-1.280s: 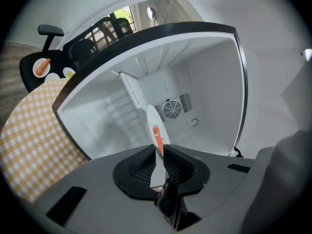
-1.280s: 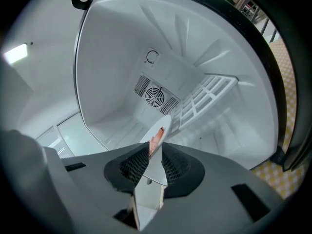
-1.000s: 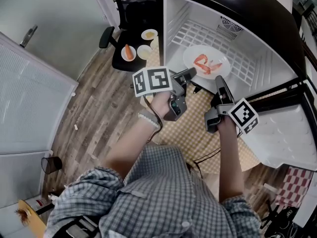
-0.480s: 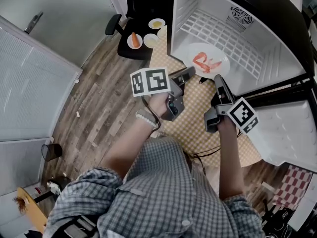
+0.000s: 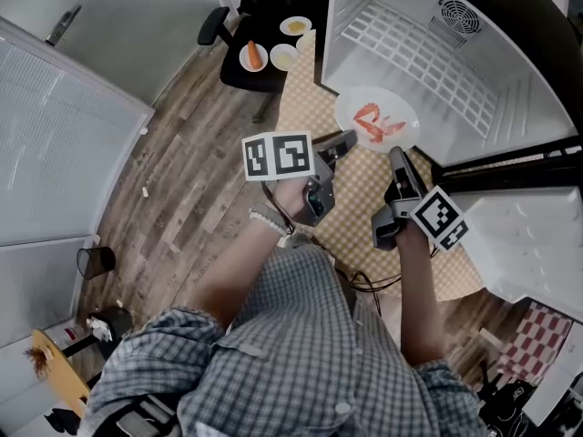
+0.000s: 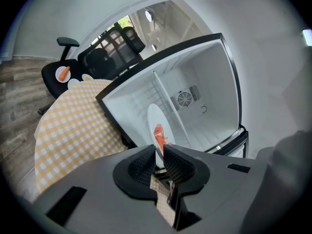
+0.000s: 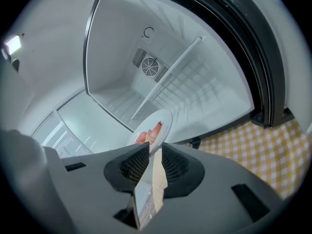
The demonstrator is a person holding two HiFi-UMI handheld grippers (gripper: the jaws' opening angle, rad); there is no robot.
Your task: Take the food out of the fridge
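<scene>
A white plate (image 5: 401, 107) with red-orange food (image 5: 372, 121) is held at the open fridge's (image 5: 510, 89) front edge, partly over the yellow checked cloth (image 5: 360, 212). My left gripper (image 5: 350, 138) is shut on the plate's near left rim. On the near right rim my right gripper (image 5: 395, 154) is shut as well. In the left gripper view the plate (image 6: 155, 121) and its food (image 6: 159, 134) stand edge-on between the pads of the left gripper (image 6: 159, 152). From the right gripper view the plate (image 7: 163, 118) runs into the narrow gap of the right gripper (image 7: 155, 150).
The fridge's white wire shelf (image 5: 428, 57) is bare. Its door (image 5: 524, 244) hangs open at the right. A black office chair (image 5: 260, 71) at the upper left carries small plates, one with a carrot (image 5: 252, 55). A white panel (image 5: 55, 153) lies left on the wood floor.
The plate has come off the wire shelf to the fridge's front edge. Both grippers have drawn back and down with it, still closed on its rim.
</scene>
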